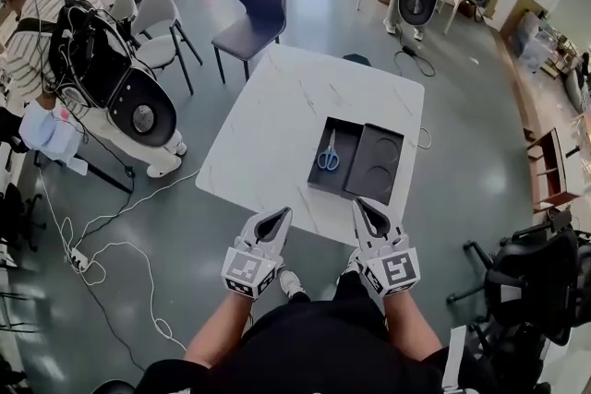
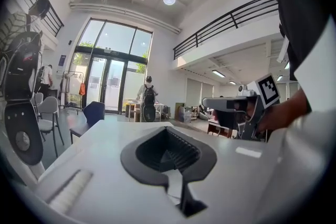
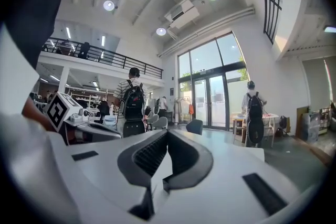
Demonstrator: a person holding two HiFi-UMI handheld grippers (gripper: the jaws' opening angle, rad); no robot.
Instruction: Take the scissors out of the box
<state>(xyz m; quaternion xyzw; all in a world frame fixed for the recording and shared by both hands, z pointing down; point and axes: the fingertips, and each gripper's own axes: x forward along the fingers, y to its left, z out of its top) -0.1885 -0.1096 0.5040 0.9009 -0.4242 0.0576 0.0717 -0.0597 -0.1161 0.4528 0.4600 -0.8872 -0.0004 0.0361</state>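
I am holding the left gripper and the right gripper just off the table's near edge, both with jaws pressed together on nothing; beyond them, toward the near right corner, the open black box is sitting with its lid lying against its right side; the blue-handled scissors are lying flat inside the box.

In my head view the scissors are too small to tell whether their blades are parted, and the right half of the box is too dark to read. My forearms run off the bottom edge.
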